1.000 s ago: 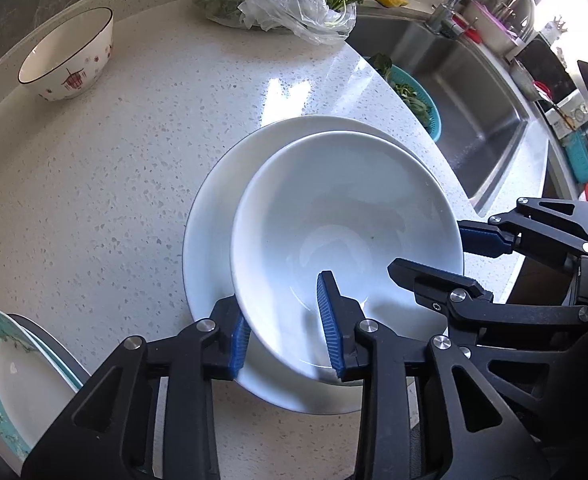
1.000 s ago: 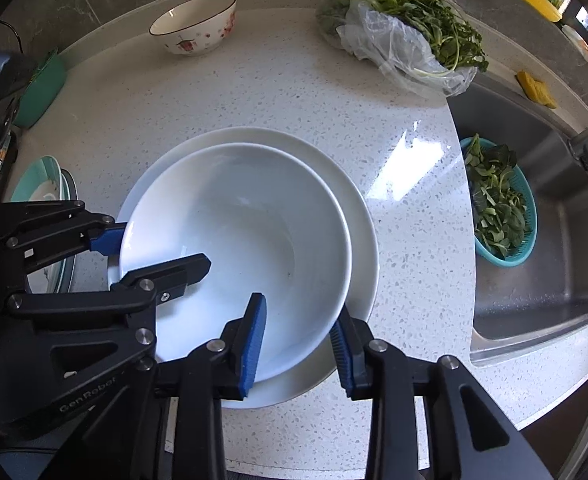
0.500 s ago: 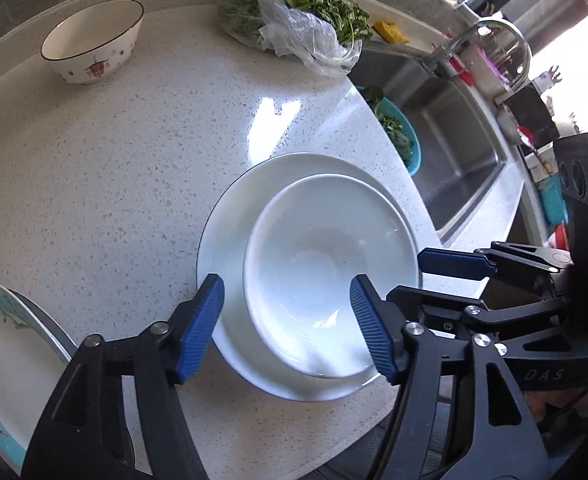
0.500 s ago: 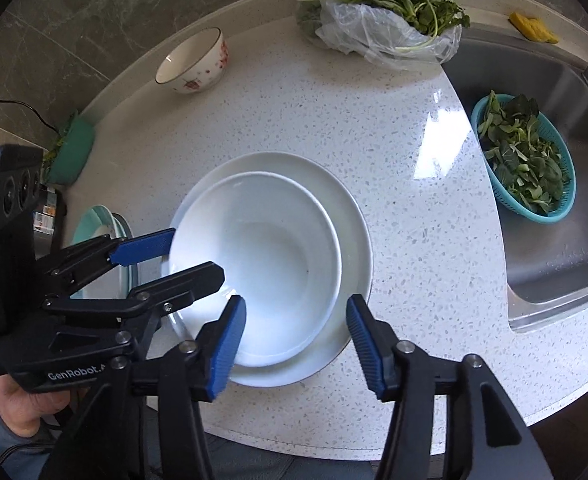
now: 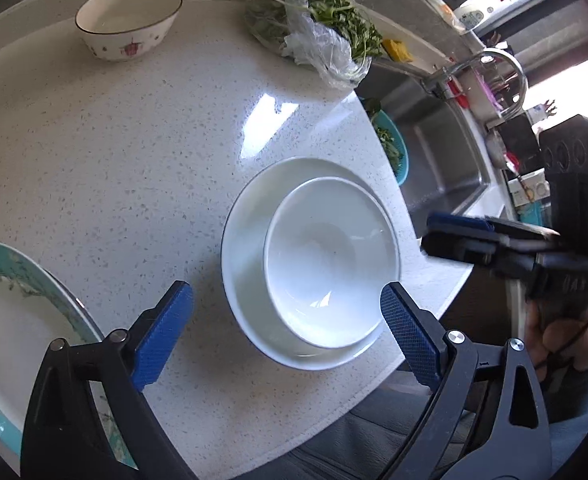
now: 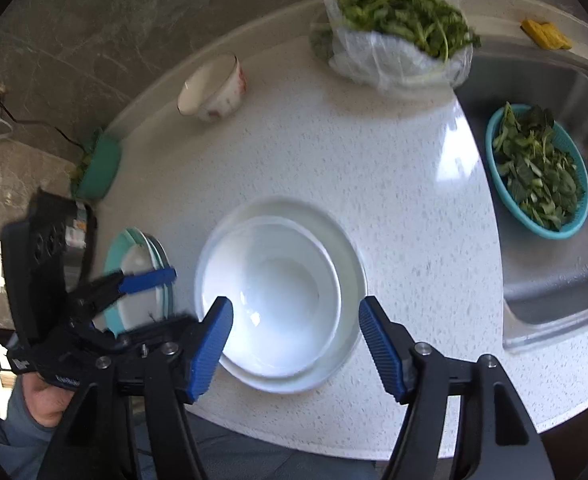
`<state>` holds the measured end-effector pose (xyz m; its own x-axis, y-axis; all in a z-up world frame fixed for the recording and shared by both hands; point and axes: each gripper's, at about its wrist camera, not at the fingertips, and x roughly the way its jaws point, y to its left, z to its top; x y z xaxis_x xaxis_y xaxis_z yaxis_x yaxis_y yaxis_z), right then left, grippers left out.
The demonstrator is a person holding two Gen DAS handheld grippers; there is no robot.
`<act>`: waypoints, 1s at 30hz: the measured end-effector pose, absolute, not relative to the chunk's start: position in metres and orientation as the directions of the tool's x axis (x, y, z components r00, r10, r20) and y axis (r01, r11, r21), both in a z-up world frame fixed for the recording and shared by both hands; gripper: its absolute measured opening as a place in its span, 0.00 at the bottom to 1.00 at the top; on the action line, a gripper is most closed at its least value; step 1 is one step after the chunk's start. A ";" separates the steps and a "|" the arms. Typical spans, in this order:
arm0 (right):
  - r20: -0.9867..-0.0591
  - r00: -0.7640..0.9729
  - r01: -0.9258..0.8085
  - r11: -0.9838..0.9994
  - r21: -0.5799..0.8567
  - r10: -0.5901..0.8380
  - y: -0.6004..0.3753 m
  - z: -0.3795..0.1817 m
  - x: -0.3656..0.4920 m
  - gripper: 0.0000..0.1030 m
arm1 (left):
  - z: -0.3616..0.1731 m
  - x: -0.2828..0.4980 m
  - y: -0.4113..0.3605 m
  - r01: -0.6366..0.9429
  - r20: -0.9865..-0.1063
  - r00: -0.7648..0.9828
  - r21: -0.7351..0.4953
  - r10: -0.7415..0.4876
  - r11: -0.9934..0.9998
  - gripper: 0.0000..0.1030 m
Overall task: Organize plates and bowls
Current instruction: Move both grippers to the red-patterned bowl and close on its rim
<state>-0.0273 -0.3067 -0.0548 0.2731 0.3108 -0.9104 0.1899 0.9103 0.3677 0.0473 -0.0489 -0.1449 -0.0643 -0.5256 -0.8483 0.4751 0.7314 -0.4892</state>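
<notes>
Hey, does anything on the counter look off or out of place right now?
Nothing spilled or broken. The white bowl sits off-centre in the white plate, toward the counter's edge, and the patterned bowl stands alone at the back.

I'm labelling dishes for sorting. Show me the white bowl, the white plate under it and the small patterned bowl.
white bowl (image 5: pixel 329 256): left wrist view, inner bottom.
white plate (image 5: pixel 246 240): left wrist view, bare left rim.
small patterned bowl (image 5: pixel 128 46): left wrist view, outer wall.
</notes>
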 end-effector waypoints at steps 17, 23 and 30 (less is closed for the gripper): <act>-0.680 0.377 0.114 0.697 0.708 0.629 -0.317 -0.061 0.163 0.72 | -0.132 0.301 0.063 0.342 -0.799 0.129 -0.520 -0.588 0.782 0.90; -0.694 0.330 0.196 0.673 0.713 0.639 -0.304 -0.112 0.222 0.71 | -0.192 0.350 0.050 0.298 -0.797 0.050 -0.564 -0.602 0.770 0.73; -0.691 0.283 0.219 0.656 0.722 0.665 -0.290 -0.150 0.244 0.69 | -0.223 0.364 0.036 0.328 -0.787 -0.004 -0.584 -0.616 0.743 0.62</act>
<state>0.2436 -0.2895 -0.1504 0.2832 0.6653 -0.6908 0.2190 0.6564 0.7219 0.3637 0.0360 -0.2234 -0.0045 -0.6165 -0.7873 0.3280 0.7429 -0.5836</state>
